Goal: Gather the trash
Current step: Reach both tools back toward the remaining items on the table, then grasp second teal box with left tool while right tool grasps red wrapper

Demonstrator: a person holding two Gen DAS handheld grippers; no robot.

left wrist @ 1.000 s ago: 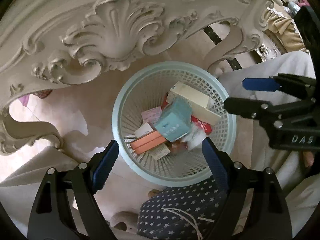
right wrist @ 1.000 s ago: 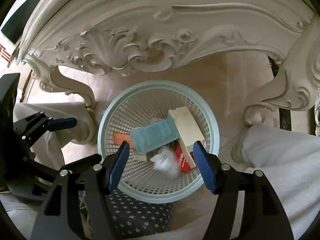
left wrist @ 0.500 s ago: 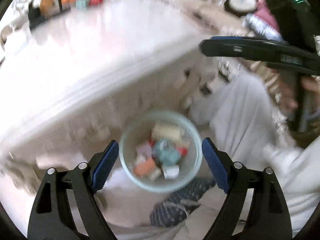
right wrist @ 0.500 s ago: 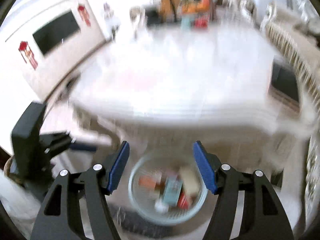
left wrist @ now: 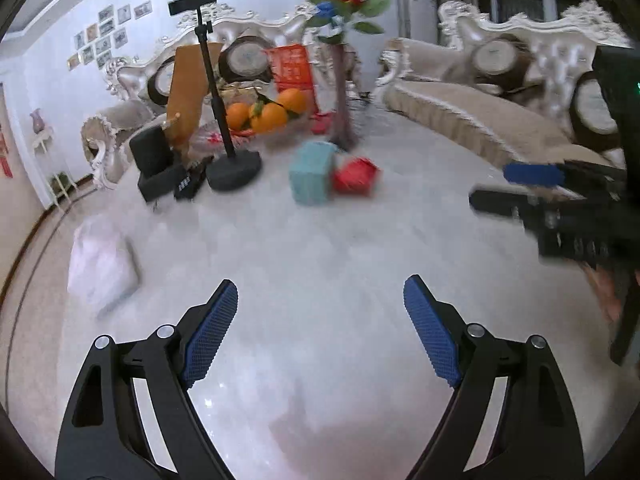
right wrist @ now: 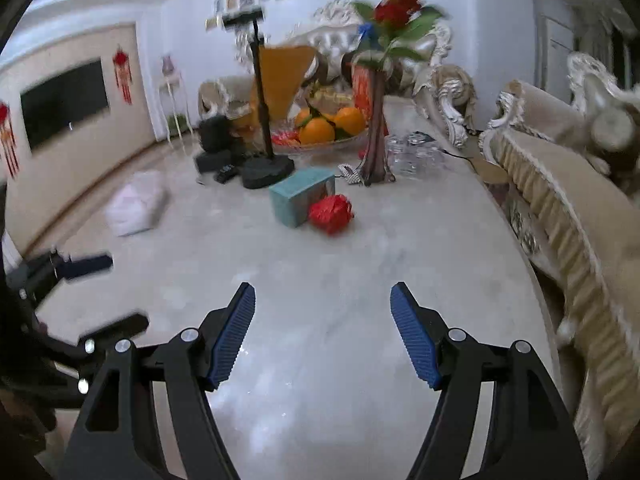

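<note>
A pale marble tabletop (right wrist: 328, 280) fills the near and middle of both wrist views, glossy and mostly bare up close. The left gripper (left wrist: 320, 312) hangs over it with its jaws spread wide and nothing between them; the right gripper (right wrist: 323, 312) does likewise, its jaws having just been opening, also empty. Toward the far middle of the table a teal box (right wrist: 300, 200) lies with a crumpled red wrapper (right wrist: 331, 213) touching its right side. To the far left rests a white plastic bag (right wrist: 136, 204). Behind the box stand a black phone stand (right wrist: 264, 160) on a round base, a bowl of oranges (right wrist: 328, 126), and a tall vase (right wrist: 376, 136) holding red roses (right wrist: 400, 0). Just right of the vase sit some clear glasses (right wrist: 412, 154). An ornate cream sofa (right wrist: 560, 184) runs along the right of the table, and another stands at the far end. On the left wall hangs a dark television (right wrist: 64, 102), with red ornaments beside it and small framed pictures on the far wall.
</note>
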